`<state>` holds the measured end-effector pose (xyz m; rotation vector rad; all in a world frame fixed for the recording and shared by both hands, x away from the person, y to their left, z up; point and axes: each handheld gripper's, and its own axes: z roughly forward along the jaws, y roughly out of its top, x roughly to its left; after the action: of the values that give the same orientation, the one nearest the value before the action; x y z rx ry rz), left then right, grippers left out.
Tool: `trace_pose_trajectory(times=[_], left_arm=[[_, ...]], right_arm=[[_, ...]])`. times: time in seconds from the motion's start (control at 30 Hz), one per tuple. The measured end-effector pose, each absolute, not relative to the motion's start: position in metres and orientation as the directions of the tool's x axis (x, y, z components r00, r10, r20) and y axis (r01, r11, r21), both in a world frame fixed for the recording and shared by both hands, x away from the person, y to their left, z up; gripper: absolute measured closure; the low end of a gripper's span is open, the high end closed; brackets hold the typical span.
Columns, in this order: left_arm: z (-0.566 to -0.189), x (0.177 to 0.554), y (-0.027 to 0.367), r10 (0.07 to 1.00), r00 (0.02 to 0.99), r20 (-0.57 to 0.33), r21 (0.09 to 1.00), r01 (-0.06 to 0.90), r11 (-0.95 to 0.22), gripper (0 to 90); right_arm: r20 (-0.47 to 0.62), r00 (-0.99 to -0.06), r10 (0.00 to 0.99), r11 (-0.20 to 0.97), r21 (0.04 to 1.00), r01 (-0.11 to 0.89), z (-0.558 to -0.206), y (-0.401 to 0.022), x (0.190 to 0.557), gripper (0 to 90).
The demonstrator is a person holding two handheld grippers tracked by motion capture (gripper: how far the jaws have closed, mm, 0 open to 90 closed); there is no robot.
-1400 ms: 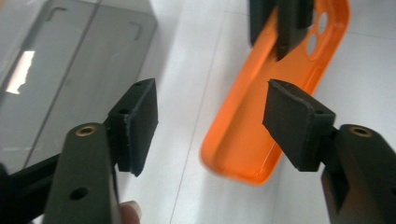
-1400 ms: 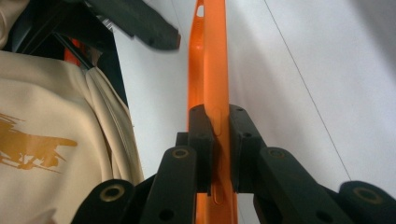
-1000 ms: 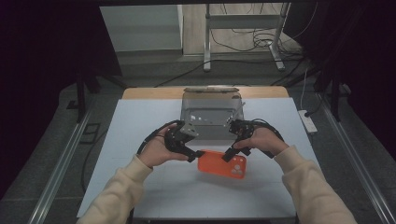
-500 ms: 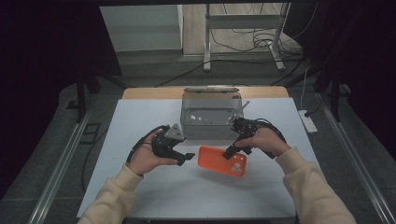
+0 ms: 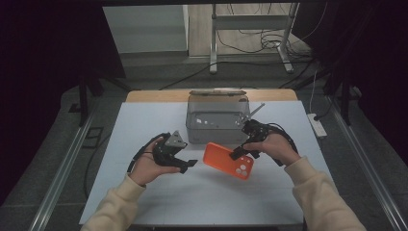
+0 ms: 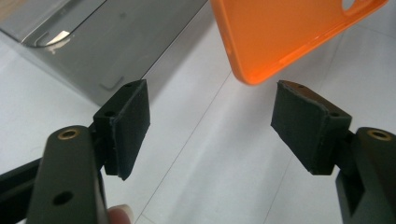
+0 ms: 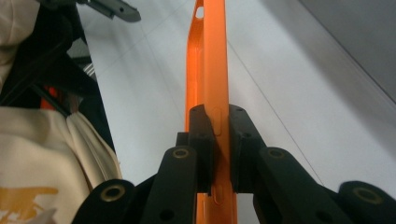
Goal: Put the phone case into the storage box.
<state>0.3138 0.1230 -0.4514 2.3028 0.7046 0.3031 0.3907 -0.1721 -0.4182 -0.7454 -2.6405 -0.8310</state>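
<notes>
Right gripper (image 5: 239,153) jaws clamped on the edge of the orange phone case (image 5: 226,160), held tilted above the worktop (image 5: 144,125) in front of the grey metal box (image 5: 217,119). Left gripper (image 5: 188,164) jaws released, beside the case's free corner. Case is picked up; placing it remains, likely into the box.

Right claw (image 5: 239,154) grips orange phone case (image 5: 228,160) at its edge, tilted above white table (image 5: 144,120). Left claw (image 5: 188,163) parted, just beside case. Grey box (image 5: 216,119) behind.

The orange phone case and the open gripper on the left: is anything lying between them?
No. In the left gripper view, only bare white table separates the left gripper from the orange phone case, which the right gripper holds.
</notes>
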Motion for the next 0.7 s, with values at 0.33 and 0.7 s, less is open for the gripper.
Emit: trace_pose_trajectory(times=[0.33,0.7], left_arm=[[-0.458,0.307,0.135,0.605,0.796,0.006,0.695,0.431,-0.575,27.9],[-0.467,0.3,0.152,0.648,0.761,-0.007,0.705,0.463,-0.537,27.7]], right_arm=[[0.393,-0.811,0.432,0.639,0.501,0.583,-0.411,-0.176,0.385,81.6],[0.395,-0.795,0.46,0.589,0.534,0.606,-0.406,-0.178,0.384,81.6]])
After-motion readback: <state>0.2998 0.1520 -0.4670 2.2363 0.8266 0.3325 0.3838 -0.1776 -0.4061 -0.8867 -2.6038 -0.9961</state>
